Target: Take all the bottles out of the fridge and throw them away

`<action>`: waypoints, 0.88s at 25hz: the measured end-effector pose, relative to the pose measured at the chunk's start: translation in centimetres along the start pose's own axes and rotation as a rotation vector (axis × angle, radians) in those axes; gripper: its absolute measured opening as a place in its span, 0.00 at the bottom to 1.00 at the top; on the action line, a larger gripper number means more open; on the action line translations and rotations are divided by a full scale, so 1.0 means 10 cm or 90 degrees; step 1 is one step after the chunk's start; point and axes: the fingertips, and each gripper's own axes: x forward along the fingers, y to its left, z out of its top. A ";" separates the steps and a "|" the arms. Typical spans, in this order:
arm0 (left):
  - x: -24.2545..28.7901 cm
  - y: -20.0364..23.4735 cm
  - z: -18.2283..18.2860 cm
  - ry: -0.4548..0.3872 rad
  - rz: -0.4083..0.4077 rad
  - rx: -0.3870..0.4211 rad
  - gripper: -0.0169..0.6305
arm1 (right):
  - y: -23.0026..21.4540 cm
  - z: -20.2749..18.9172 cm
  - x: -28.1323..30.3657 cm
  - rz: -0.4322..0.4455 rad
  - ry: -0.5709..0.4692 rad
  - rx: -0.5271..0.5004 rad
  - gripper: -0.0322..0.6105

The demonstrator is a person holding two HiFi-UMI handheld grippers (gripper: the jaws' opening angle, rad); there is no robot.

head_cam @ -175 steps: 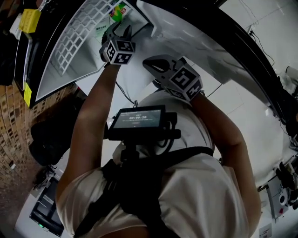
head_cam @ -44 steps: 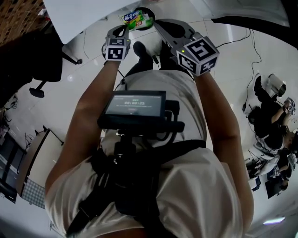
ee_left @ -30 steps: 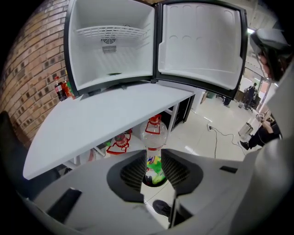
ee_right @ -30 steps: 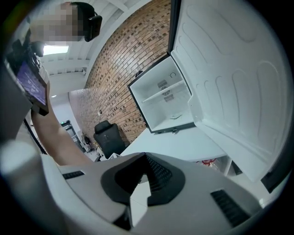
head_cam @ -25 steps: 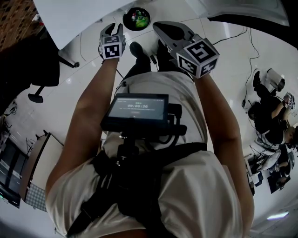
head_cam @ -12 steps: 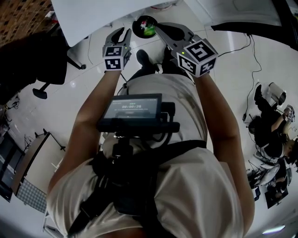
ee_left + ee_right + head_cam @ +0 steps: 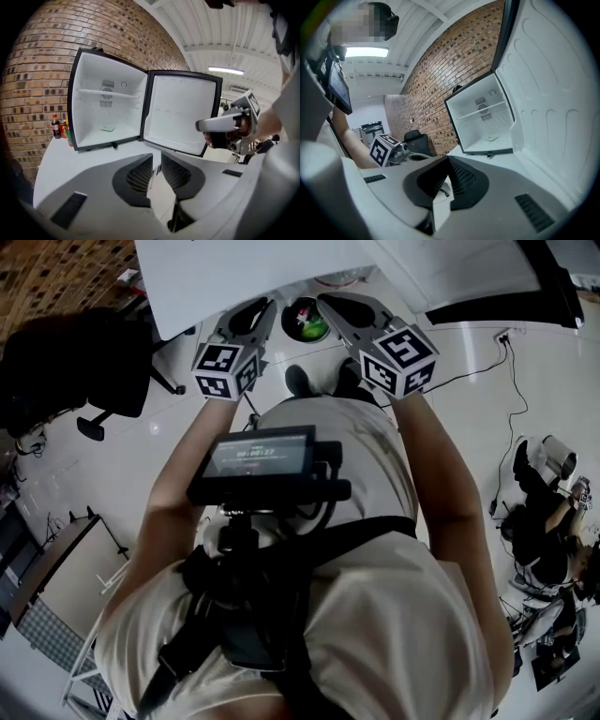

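an open white fridge [image 7: 93, 112] stands on a white desk [image 7: 61, 164] against a brick wall [image 7: 42, 70], its door [image 7: 180, 115] swung out to the right. inside there is one bare shelf and a small flat card [image 7: 108, 128] on the fridge floor; no bottle shows in it.

the only bottles [image 7: 57, 126] in sight stand upright on the desk just outside the fridge's left wall, close to the bricks. they lie ahead of the left claw [image 7: 157, 159] and well off to its left, long axes vertical, so the left hand looks the nearer one if they are to be taken.

the left claw's jaws are closing, only a thin gap left, with nothing between them. the right claw [image 7: 447, 161] has its tips together, also empty.

the person holds both claws forward at about the same height. on the pale shiny floor [image 7: 112, 474] between and beyond them sits a round black bin [image 7: 291, 313] with something green [image 7: 317, 330] inside. a dark office chair [image 7: 66, 362] stands off to the left.
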 end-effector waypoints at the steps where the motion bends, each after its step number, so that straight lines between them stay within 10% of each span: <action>1: -0.02 -0.02 0.10 -0.014 -0.004 -0.004 0.15 | -0.01 0.04 0.00 0.001 -0.006 -0.002 0.06; 12: -0.46 -0.26 1.19 -0.197 -0.076 -0.005 0.03 | 0.15 0.99 -0.02 0.037 -0.103 -0.068 0.06; 22: -0.51 -0.23 1.15 -0.209 -0.064 0.006 0.03 | 0.21 0.83 0.08 0.053 -0.093 -0.079 0.06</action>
